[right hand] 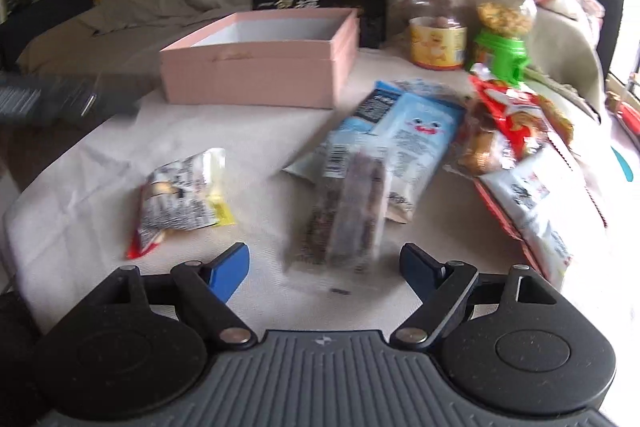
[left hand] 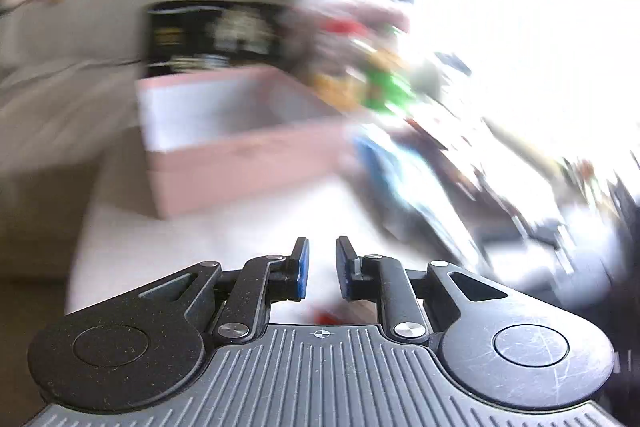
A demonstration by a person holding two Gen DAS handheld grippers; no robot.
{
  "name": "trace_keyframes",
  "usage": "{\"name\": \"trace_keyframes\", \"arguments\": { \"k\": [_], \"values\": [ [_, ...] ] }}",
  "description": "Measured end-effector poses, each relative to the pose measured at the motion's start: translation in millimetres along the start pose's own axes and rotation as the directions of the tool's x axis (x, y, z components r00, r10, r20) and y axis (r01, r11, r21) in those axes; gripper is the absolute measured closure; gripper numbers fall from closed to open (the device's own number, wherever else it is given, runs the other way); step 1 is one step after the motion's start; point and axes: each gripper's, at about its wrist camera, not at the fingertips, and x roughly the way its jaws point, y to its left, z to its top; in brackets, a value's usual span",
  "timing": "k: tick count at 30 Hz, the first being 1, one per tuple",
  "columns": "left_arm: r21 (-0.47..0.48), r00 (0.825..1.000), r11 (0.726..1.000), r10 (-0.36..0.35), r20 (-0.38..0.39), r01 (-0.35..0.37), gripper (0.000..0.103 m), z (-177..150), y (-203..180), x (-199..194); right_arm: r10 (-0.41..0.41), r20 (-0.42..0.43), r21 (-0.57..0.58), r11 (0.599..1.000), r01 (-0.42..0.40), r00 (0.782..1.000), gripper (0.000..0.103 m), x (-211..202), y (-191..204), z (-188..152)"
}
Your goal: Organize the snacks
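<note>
The left claw [left hand: 322, 267] hangs low over the near part of the desk [left hand: 224, 239], its blue pads [left hand: 304, 269] a narrow gap apart with nothing between them. The view is heavily blurred. An open pink box [left hand: 240, 163] sits toward the far edge, with a black bag [left hand: 212, 35] behind it. To the right lies a smeared heap of snack packets [left hand: 420, 163]; a green item [left hand: 386, 91] shows near the box's far right corner.

left wrist view: heavy motion blur, right side blown out by daylight; right wrist view: softer blur on the packets, even dim light, glare at right edge; fisheye bending at edges
</note>
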Motion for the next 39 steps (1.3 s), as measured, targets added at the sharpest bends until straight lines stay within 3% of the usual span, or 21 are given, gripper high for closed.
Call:
{"name": "trace_keyframes", "arguments": {
  "k": [3, 5, 11, 15, 18, 27, 34, 39],
  "values": [
    [0.148, 0.999, 0.989, 0.01, -0.044, -0.004, 0.081, -6.6, -31.7, 1.5, -0.01, 0.013, 0.045, 0.999, 0.009, 1.0, 0.02, -1.0, -8.9, -0.2],
    [0.173, 0.998, 0.985, 0.024, -0.063, -0.013, 0.081, -7.9, -40.2, 5.9, -0.006, 0.016, 0.078, 0.997, 0.005, 1.0, 0.02, -1.4, -12.7, 2.2],
    [0.135, 0.995, 0.991, 0.036, -0.096, -0.022, 0.081, -11.1, -34.1, 14.6, -0.044, 0.013, 0.07, 0.997, 0.043, 0.999, 0.02, 5.6, -6.4, 5.9],
    [0.025, 0.992, 0.996, 0.084, -0.097, -0.082, 0.082, -8.5, -9.4, 16.0, 0.043, 0.011, -0.001, 0.999, -0.043, 0.999, 0.02, 2.0, 13.5, 7.6],
    [-0.036, 0.991, 0.996, 0.08, -0.111, -0.084, 0.082, -6.8, 1.8, 19.7, 0.055, 0.006, -0.078, 0.995, -0.054, 0.998, 0.02, 3.2, 33.0, 13.4],
    [-0.095, 0.986, 0.987, 0.118, -0.115, -0.129, 0.082, -9.1, 21.5, 19.7, 0.035, -0.035, -0.141, 0.989, -0.04, 0.999, 0.02, 52.4, 64.5, 52.4],
    [-0.101, 0.983, 0.982, 0.151, -0.109, -0.162, 0.082, -11.2, 28.2, 8.5, 0.02, -0.019, -0.138, 0.99, -0.023, 1.0, 0.02, 51.3, 62.1, 50.9],
    [-0.042, 0.981, 0.99, 0.128, -0.146, -0.135, 0.082, -15.2, 16.9, 2.5, -0.023, -0.011, -0.109, 0.994, 0.021, 1.0, 0.02, 45.3, 46.1, 49.6]
  ]
}}
